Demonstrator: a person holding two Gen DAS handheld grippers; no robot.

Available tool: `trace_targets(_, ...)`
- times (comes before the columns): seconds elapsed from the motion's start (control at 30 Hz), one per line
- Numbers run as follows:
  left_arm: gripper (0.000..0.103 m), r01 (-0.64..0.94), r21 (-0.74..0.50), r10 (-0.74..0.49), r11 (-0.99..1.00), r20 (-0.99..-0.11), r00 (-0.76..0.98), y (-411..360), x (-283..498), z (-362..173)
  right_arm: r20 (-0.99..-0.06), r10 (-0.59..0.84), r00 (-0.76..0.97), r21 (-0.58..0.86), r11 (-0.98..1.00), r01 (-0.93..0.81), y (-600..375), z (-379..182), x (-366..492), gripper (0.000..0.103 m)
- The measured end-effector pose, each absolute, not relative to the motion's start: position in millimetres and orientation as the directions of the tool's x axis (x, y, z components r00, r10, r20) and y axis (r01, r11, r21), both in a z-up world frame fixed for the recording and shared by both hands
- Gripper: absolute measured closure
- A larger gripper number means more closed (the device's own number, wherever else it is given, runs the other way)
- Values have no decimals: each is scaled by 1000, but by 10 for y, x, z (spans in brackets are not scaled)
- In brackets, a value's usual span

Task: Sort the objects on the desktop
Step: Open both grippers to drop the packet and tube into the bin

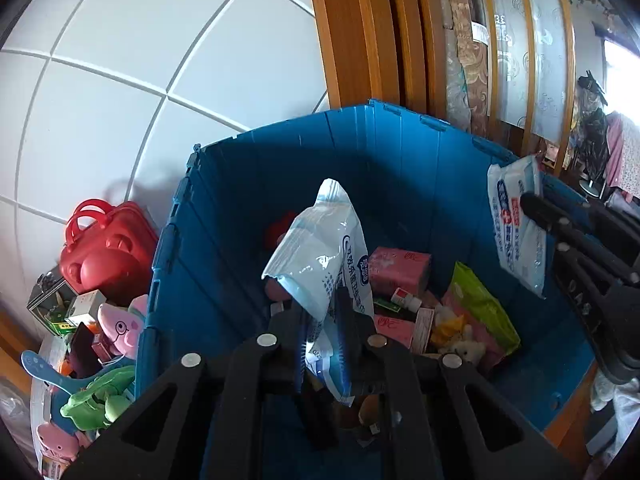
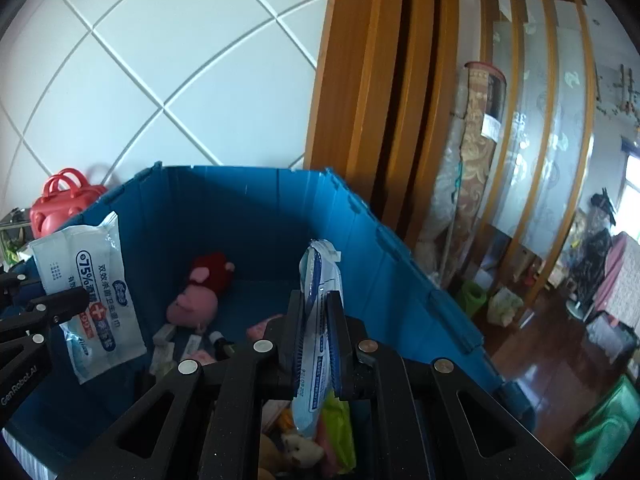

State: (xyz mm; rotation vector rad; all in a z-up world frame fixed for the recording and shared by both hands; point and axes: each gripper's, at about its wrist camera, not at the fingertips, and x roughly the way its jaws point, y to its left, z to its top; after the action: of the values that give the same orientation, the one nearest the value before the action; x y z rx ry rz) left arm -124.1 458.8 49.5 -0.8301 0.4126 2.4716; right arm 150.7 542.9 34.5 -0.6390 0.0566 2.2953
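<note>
At far left, outside the blue crate (image 1: 224, 216), a red bear-shaped case (image 1: 106, 254) stands against the tiled wall, with a heap of small things below it: a pink plush (image 1: 122, 326), a green plush (image 1: 100, 398), small boxes.

The crate is open-topped. On its floor lie a pink-and-red plush pig (image 2: 200, 292), pink tissue packs (image 1: 400, 268), a small white bottle (image 1: 406, 299), a green packet (image 1: 480, 304) and a cream plush (image 1: 468, 346).

Left hand-held gripper (image 1: 320, 312): clenched on a pale blue wet-wipe packet (image 1: 320, 256), held above the crate interior, the packet standing up between the fingers and bent over at the top. In the right wrist view the same packet (image 2: 96, 292) hangs at the left of the crate, pinched near its middle.

Right hand-held gripper (image 2: 316, 316): clenched on a second wet-wipe packet (image 2: 320, 320), seen edge-on, upright, its lower end drooping below the fingers over the green packet. In the left wrist view this packet (image 1: 516, 224) is at the crate's right wall, above the rim.

At right beyond the crate: a wooden door frame (image 2: 360, 80), a rolled patterned mat (image 2: 476, 160) leaning upright, dark wood floor (image 2: 540, 360).
</note>
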Motion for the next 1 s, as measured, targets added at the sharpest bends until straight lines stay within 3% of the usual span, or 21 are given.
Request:
trace_targets(0.2,90,-541,146,340,-828,-637,-692,4624,-1243,454,-478,661,-578,-129,-704,-698,5502,264,1514,92)
trace_targets(0.53,89,-529,77,344,-845,-679,-649,4549,-1362,416,-502,656,-564,-109,-694,-712,5508,227,1517,87)
trace_targets(0.63,89,-531,70,348,-844,-682,-644,4549,-1365,408,-502,656,-564,-106,-693,-713,5502,238,1513,79)
trace_targets(0.8,89,-530,90,335,-843,-682,-650,4567,-1348,401,-493,654,-574,-112,-701,-704,5457,267,1513,46)
trace_targets(1.0,89,-526,88,340,-846,-671,-659,4552,-1348,408,-487,651,-583,-108,-707,-699,5442,283,1512,31)
